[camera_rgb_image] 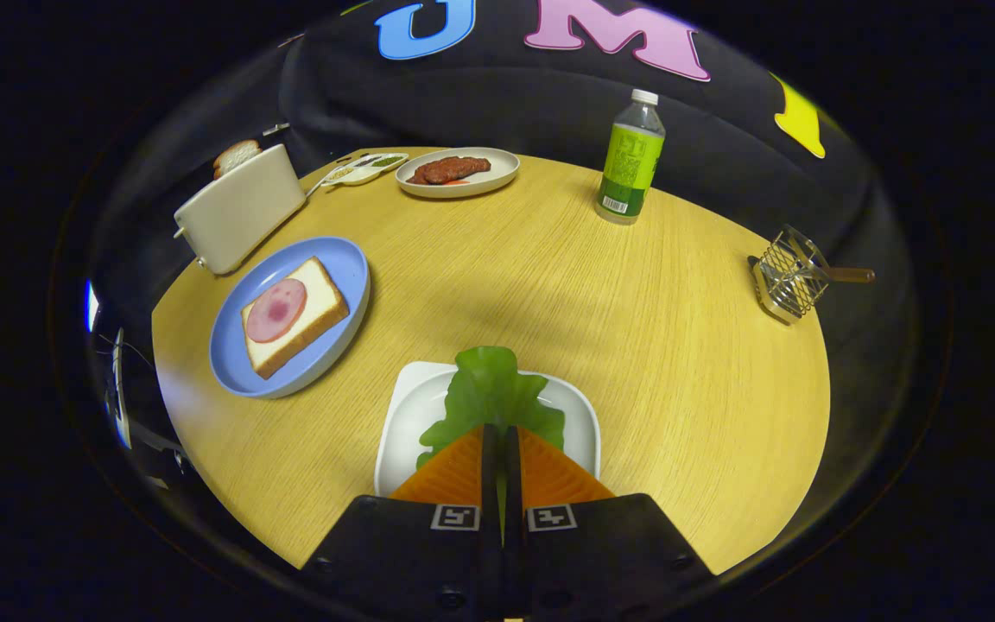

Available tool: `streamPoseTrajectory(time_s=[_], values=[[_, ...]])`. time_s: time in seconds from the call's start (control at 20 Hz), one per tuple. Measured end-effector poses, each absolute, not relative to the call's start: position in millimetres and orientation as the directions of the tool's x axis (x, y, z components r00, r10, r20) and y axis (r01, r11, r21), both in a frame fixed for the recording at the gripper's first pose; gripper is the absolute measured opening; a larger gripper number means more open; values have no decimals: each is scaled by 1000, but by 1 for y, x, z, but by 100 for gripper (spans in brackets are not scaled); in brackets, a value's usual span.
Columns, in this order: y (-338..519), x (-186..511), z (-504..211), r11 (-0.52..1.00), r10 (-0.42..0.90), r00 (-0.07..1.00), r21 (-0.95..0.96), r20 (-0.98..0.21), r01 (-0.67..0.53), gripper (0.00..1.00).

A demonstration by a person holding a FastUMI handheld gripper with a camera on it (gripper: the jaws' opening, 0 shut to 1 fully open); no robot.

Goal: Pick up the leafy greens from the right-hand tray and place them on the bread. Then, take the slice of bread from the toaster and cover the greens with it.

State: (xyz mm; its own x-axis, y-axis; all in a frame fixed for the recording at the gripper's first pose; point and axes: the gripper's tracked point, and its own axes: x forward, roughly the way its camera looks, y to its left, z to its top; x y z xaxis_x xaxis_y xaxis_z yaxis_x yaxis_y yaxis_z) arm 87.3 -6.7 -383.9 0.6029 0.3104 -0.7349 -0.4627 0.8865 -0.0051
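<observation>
Between the fingers: lettuce leaf [491, 393], pinched at its near end, with the rest fanning out ahead of the tips over the white tray [402, 415]
Gripper [502, 432]: pretty much closed, both fingers pressed against the leaf with just a thin sliver of green showing in the slit between them
Hidden bit: the near part of the leaf and the near edge of the tray are covered by the fingers, so can't say how much leaf sits behind them or whether it's lifted off the tray yet
Tray spot: on the round wooden table [549, 285], right under the fingers
Blue plate [230, 363]: left of the tray and a bit further out, close but not touching it
Bread slice [325, 307]: lying flat on the blue plate with a round pink slice of ham [275, 309] on top
Toaster [238, 207]: beyond the blue plate at the table's far left edge, second bread slice [235, 155] poking out the top, only its upper part visible
Far side: oval plate [497, 177] with some reddish meat [448, 169] on it, and a small divided dish [366, 168] beside it, contents too small to tell
Green bottle [630, 160]: upright, far right of the meat plate
Wire rack [787, 276]: at the right edge of the table, with a wooden handle sticking out, hard to say what it is exactly
</observation>
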Motion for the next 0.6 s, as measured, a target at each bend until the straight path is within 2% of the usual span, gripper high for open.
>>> streamPoseTrajectory(time_s=[0.35,0.6], values=[[17,75,-317,885,352,667,2,-657,-466,6],[82,66,-271,844,436,675,9,-596,-537,5]])
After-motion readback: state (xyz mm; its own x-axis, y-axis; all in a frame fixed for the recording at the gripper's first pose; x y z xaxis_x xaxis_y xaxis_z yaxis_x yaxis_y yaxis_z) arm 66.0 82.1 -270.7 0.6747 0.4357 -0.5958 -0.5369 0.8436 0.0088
